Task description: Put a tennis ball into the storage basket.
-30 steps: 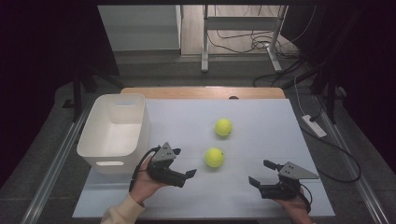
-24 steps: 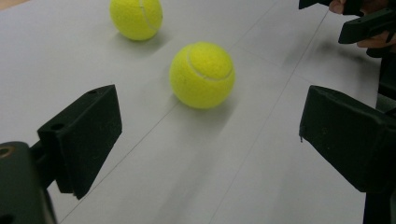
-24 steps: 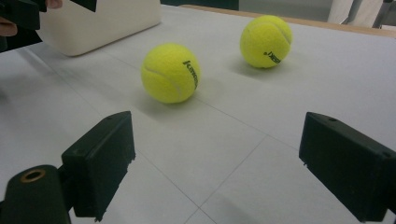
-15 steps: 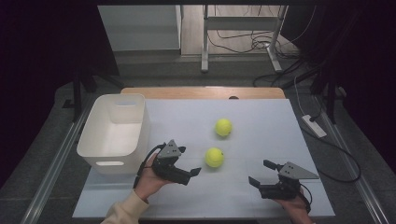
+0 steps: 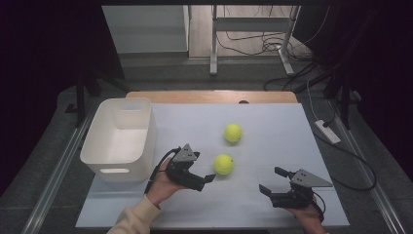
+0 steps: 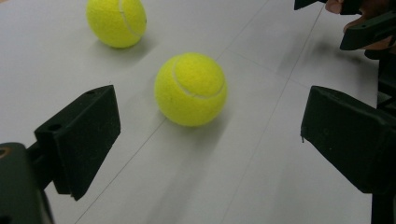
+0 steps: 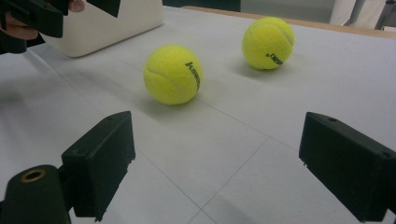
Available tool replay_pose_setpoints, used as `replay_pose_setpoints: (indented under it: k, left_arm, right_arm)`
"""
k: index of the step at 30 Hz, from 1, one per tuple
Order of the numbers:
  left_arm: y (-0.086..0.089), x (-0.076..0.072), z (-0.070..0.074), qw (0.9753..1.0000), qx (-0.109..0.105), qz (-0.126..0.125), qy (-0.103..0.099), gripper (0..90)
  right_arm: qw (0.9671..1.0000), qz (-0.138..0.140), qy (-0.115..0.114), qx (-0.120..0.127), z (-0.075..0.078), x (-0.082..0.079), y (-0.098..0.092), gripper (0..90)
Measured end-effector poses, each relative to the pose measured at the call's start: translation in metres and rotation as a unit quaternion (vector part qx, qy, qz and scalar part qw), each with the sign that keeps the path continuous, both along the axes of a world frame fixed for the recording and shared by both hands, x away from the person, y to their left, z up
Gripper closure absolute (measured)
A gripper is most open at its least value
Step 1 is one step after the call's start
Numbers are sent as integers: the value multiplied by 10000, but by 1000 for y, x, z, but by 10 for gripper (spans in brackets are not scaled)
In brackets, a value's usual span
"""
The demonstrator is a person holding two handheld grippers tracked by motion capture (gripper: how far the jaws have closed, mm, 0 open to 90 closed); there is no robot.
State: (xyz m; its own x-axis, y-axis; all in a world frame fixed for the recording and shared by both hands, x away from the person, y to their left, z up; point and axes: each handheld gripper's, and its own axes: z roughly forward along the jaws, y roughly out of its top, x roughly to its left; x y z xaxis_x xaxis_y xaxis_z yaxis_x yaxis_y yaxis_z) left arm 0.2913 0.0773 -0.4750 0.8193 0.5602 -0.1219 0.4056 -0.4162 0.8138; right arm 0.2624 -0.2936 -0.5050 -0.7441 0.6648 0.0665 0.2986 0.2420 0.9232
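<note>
- The white bin (image 5: 119,136) sits at the desk's (image 5: 272,122) left edge; its floor is partly hidden by the near wall.
- The left tool (image 5: 207,178), jaws spread wide, has crept toward the near tennis ball (image 5: 223,164) over the last second and now nearly brackets it, so a grasp looks close.
- The far tennis ball (image 5: 233,132) lies apart, behind it.
- The right tool (image 5: 270,183) rests open and has not moved; its hand is cut off at the frame's bottom.

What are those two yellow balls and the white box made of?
The nearer yellow tennis ball and the farther yellow tennis ball look covered in fuzzy felt: the surface is matte and nappy, with a curved pale seam. The white rectangular bin seems to be plastic, smooth and slightly glossy, with rounded moulded corners and a handle slot.
</note>
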Motion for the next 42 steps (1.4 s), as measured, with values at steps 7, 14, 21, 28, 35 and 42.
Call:
replay_pose_setpoints:
  k: [7, 14, 21, 28, 35, 42]
  left_arm:
    - [-6, 5, -2, 10000, 16, -24, 29, 56]
    - [-11, 10, -5, 10000, 15, -26, 75, 56]
    - [-15, 16, -9, 9999, 40, -17, 133, 54]
    - [-19, 23, -13, 9997, 3, -19, 241, 55]
    - [-23, 26, -17, 9996, 131, 52, 257, 50]
    - [-30, 33, -20, 9993, 156, 81, 323, 51]
  right_arm:
    - [10000, 5, -3, -9, 0, 0, 0, 104]
    - [10000, 44, -22, -14, 0, 0, 0, 104]
    - [10000, 47, -35, -18, -1, 0, 1, 104]
    - [10000, 52, -43, -30, -1, 0, 1, 104]
    - [10000, 16, -49, -22, -1, 0, 0, 106]
    - [9999, -71, -94, 60, 1, -1, -3, 110]
